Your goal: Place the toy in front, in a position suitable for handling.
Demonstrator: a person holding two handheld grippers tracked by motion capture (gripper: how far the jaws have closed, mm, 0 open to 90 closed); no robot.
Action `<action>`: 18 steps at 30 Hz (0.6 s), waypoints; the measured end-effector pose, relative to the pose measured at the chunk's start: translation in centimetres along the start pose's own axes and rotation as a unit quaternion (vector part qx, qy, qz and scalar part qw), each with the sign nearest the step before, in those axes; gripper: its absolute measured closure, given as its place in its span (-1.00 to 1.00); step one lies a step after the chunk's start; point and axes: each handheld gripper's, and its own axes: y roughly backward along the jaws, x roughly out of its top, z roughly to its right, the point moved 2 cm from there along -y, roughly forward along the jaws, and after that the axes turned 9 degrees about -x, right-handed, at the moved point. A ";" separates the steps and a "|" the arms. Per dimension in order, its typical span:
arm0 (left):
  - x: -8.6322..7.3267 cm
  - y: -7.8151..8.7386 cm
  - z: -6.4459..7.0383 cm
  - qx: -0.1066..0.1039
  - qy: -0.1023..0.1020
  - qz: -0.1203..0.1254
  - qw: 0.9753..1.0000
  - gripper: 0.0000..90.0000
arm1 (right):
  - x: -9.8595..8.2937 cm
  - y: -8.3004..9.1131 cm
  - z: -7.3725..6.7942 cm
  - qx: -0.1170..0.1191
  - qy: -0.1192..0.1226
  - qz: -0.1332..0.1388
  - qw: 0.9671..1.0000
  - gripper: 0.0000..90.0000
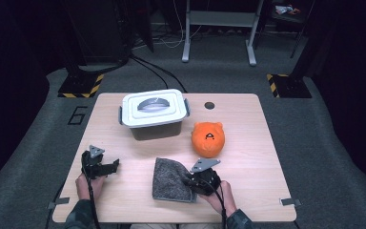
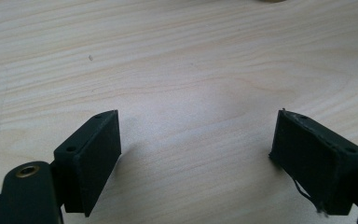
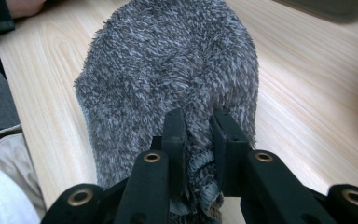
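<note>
Wood-grain table [image 1: 248, 157] stands on grey carpet, a metal frame behind it. Near the front edge lies the grey cloth [image 1: 171, 180]; the right gripper view shows its edge pinched between the right gripper [image 3: 199, 135] jaws. The left gripper [image 2: 196, 144] gapes wide over bare wood. Farther back sit an orange toy [image 1: 208, 139] and a lidded box [image 1: 154, 113].

The cloth [image 3: 168, 70] is shaggy grey fleece. The table [image 2: 191, 70] is pale, smooth, matt wood. At upper centre, the box [image 1: 155, 114] looks like smooth plastic.
</note>
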 end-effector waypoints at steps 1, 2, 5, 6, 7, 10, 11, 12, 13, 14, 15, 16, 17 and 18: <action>0.0 0.0 0.0 0.000 0.000 0.000 1.000 -0.66 | -0.1 0.3 0.2 -0.002 -0.005 0.004 1.000 0.71; 0.0 0.0 0.0 0.000 0.000 0.000 1.000 -0.66 | -0.3 0.6 0.4 -0.002 -0.010 0.003 1.000 0.71; 0.0 0.0 0.0 0.000 0.000 0.000 1.000 -0.66 | -0.7 1.4 0.9 -0.003 -0.019 0.005 1.000 0.71; 0.0 0.0 0.0 0.000 0.000 0.000 1.000 -0.66 | -0.8 1.6 1.1 -0.005 -0.021 0.005 1.000 0.71; 0.0 0.0 0.0 0.000 0.000 0.000 1.000 -0.66 | -0.8 1.6 1.1 -0.005 -0.021 0.005 1.000 0.71; 0.0 0.0 0.0 0.000 0.000 0.000 1.000 -0.66 | -1.4 2.6 1.5 -0.011 -0.028 0.006 1.000 0.71; 0.0 0.0 0.0 0.000 0.000 0.000 1.000 -0.66 | -1.6 2.8 1.6 -0.013 -0.031 0.004 0.999 0.71; 0.0 0.0 0.0 0.000 0.000 0.000 1.000 -0.66 | -1.8 3.0 1.7 -0.016 -0.034 0.002 0.999 0.71; 0.0 0.0 0.0 0.000 0.000 0.000 1.000 -0.66 | -2.0 3.2 1.8 -0.021 -0.033 0.002 0.999 0.71; 0.0 0.0 0.0 0.000 0.000 0.000 1.000 -0.66 | -2.2 3.5 2.0 -0.022 -0.035 0.001 0.999 0.71; 0.0 0.0 0.0 0.000 0.000 0.000 1.000 -0.66 | -2.5 3.8 2.2 -0.027 -0.037 0.000 0.999 0.71; 0.0 0.0 0.0 0.000 0.000 0.000 1.000 -0.66 | -2.7 4.1 2.4 -0.030 -0.041 0.002 0.999 0.71; 0.0 0.0 0.0 0.000 0.000 0.000 1.000 -0.66 | -3.0 4.4 2.6 -0.033 -0.044 -0.001 0.999 0.71; 0.0 0.0 0.0 0.000 0.000 0.000 1.000 -0.66 | -3.3 4.7 2.9 -0.037 -0.049 -0.001 0.998 0.71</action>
